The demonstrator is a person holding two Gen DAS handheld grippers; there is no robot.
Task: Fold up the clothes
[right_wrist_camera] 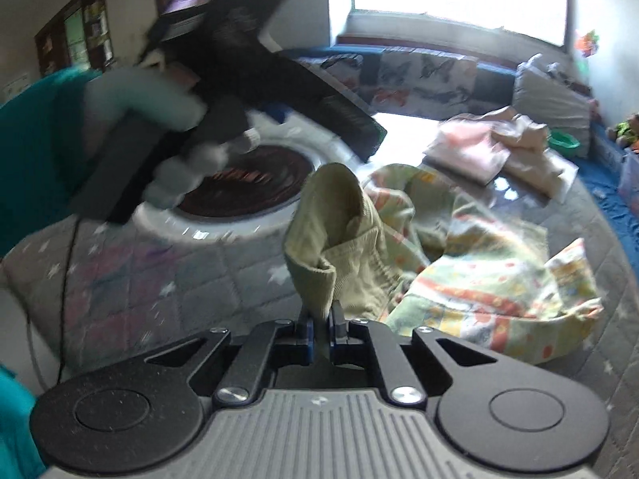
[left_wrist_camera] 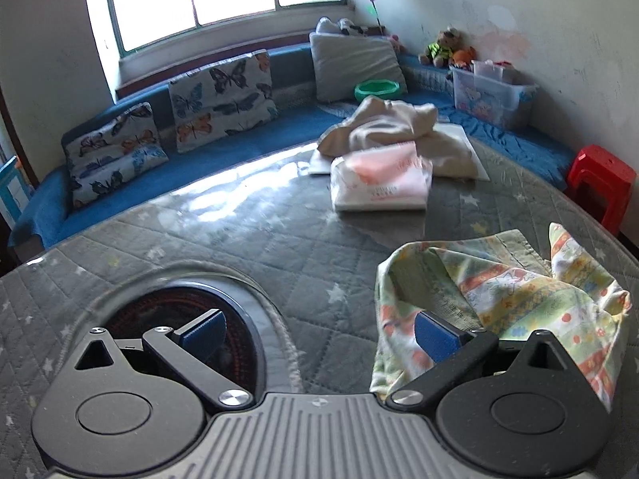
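Quilted table (right_wrist_camera: 120, 279), garment (right_wrist_camera: 339, 239) in right hand-held gripper (right_wrist_camera: 319, 333)

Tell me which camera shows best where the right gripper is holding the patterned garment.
The right wrist view. There the right gripper is shut on the ribbed green cuff of the patterned garment, right in the middle of the picture. The left wrist view shows the garment crumpled beside the open left gripper, but not that grip.

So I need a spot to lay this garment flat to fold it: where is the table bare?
Bare grey quilted table cover lies between the round heater opening, the folded pink-white pile and the patterned pastel garment. Far right is crowded.
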